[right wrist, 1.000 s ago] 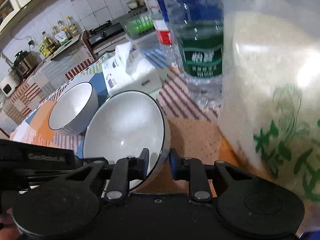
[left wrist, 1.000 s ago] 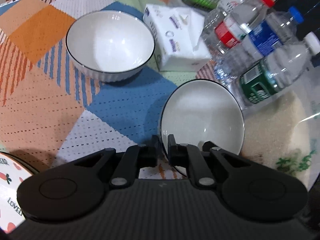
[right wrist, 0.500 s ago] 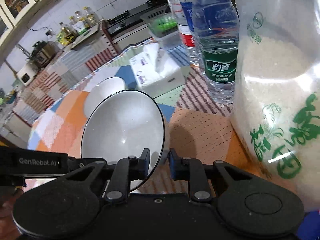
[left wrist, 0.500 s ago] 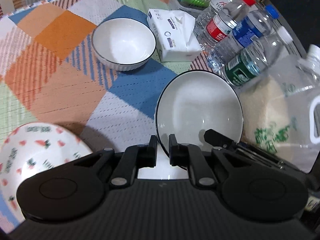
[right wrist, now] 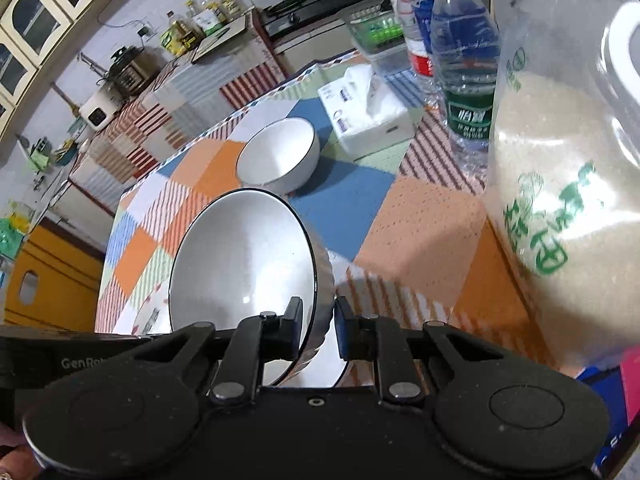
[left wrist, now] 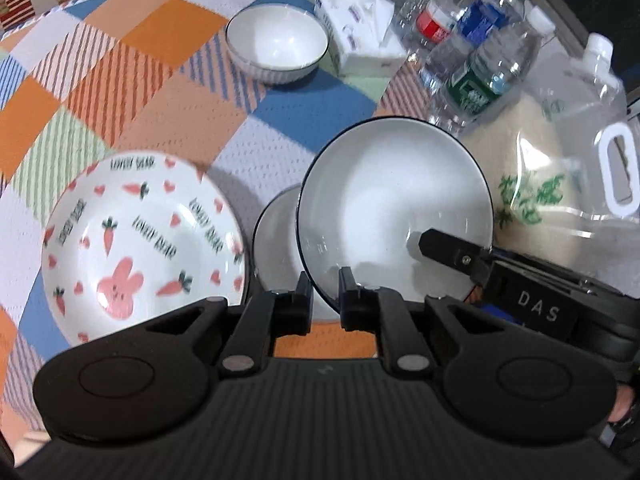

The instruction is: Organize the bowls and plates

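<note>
Both grippers hold one white bowl with a dark rim (left wrist: 394,208), lifted above the table. My left gripper (left wrist: 324,300) is shut on its near rim. My right gripper (right wrist: 318,324) is shut on the opposite rim (right wrist: 244,268); one of its fingers (left wrist: 448,248) shows inside the bowl in the left wrist view. Under the held bowl sits another white bowl (left wrist: 276,232). A carrot-and-rabbit plate (left wrist: 140,240) lies to the left. A third white bowl (left wrist: 276,46) (right wrist: 280,156) stands further back.
A tissue pack (left wrist: 360,40) (right wrist: 368,112) lies behind the far bowl. Several water bottles (left wrist: 480,64) (right wrist: 464,64) and a large jug of rice (left wrist: 560,168) (right wrist: 560,184) stand at the right. The patchwork tablecloth (left wrist: 120,92) covers the table.
Both grippers have lifted the bowl and pulled it back toward the near side. The rabbit plate and another white bowl have come into view below.
</note>
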Motion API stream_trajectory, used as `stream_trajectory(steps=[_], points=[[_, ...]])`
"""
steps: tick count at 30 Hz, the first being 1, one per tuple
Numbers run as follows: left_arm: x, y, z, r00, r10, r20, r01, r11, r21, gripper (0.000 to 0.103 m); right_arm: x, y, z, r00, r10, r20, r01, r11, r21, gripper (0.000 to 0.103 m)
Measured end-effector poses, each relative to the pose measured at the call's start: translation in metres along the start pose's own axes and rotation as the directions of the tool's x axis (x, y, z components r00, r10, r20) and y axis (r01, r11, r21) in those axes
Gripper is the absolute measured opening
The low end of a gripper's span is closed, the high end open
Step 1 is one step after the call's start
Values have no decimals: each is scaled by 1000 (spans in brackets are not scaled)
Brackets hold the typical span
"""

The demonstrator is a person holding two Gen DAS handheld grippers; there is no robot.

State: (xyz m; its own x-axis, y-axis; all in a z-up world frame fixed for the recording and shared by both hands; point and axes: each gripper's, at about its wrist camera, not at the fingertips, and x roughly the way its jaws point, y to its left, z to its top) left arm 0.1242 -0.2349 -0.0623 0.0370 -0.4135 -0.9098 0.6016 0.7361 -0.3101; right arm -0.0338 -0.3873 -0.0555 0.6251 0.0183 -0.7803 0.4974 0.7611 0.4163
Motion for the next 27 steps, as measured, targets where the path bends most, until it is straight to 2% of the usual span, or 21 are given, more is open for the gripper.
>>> stream_trajectory(steps=[7, 18, 27], points=[[4, 11, -19, 999, 15, -30, -16, 999, -32, 11, 7, 4, -16, 999, 14, -50, -15, 1000, -11, 21], [22, 22, -25, 996, 46, -81, -51, 997, -58, 11, 31, 4, -26, 993, 13, -115, -17, 999, -36, 20], [35, 21, -19, 994, 64, -87, -69, 996, -57, 11, 45, 10, -28, 992, -43, -120, 28, 992, -126, 20]])
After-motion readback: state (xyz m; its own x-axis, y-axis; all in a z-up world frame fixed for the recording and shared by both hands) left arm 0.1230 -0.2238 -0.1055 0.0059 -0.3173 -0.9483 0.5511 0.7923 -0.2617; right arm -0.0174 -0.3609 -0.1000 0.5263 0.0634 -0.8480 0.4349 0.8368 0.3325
